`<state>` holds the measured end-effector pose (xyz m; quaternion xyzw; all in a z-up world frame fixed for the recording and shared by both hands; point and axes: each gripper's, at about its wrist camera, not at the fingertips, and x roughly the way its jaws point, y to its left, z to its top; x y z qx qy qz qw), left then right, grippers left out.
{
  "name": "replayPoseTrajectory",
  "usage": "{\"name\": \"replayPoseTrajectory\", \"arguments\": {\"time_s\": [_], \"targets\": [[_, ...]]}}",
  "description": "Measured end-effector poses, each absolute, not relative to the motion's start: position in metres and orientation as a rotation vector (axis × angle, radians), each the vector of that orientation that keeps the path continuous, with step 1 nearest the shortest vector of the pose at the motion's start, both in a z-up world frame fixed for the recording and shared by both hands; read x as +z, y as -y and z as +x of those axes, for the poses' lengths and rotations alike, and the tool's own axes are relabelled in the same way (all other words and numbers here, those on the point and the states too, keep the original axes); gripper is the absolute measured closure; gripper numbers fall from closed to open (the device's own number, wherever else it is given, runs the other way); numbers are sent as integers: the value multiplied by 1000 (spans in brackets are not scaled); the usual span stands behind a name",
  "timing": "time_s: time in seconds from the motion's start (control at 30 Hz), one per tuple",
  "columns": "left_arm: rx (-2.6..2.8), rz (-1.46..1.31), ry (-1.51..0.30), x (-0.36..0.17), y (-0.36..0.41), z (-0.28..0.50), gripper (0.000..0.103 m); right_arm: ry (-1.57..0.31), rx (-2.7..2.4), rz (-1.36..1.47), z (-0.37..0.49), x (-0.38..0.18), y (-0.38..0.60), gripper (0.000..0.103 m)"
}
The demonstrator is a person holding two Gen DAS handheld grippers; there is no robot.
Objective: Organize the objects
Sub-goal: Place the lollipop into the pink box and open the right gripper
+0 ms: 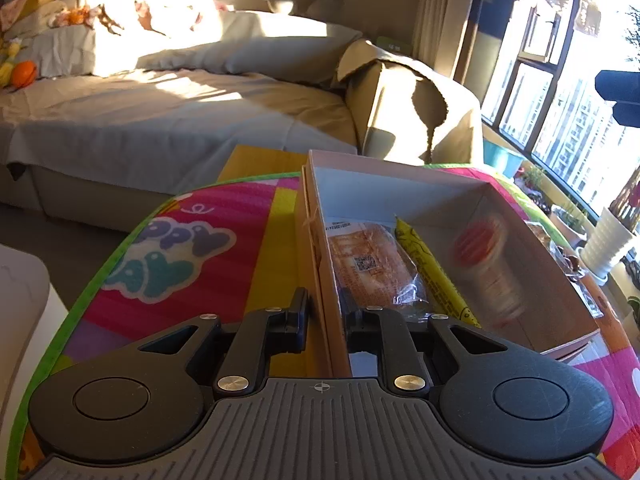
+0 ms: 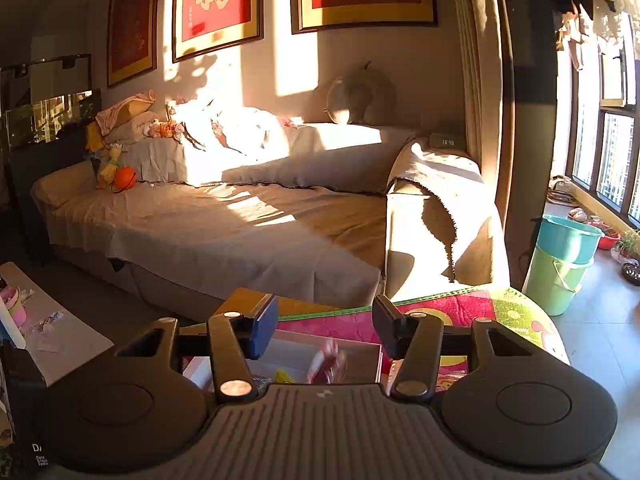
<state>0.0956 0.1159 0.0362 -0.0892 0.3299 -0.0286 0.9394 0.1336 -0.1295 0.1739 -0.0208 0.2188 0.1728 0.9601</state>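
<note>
Two tools | left tool (image 1: 325, 312) clamps box wall (image 1: 320, 264) | right tool (image 2: 325, 326) apart, empty | cup (image 1: 490, 264) blurred

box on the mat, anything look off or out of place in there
One thing: the red-and-white cup in the box is motion-blurred and tilted, apparently tumbling rather than resting. The bread packet and yellow tube lie flat. The left tool clamps the box's near wall.

"16:43" on the green clock (image 2: 447, 142) beside the sofa (image 2: 240, 216).
</note>
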Motion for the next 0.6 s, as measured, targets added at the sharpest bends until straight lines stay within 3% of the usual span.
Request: {"name": "replayPoseTrajectory", "arguments": {"time_s": [0.37, 0.6], "targets": [[-48, -181, -677, 35, -114, 95, 85, -620, 177, 83, 161, 123, 217, 47], [-48, -170, -688, 34, -113, 95, 85, -753, 202, 201, 215, 80, 215, 49]]}}
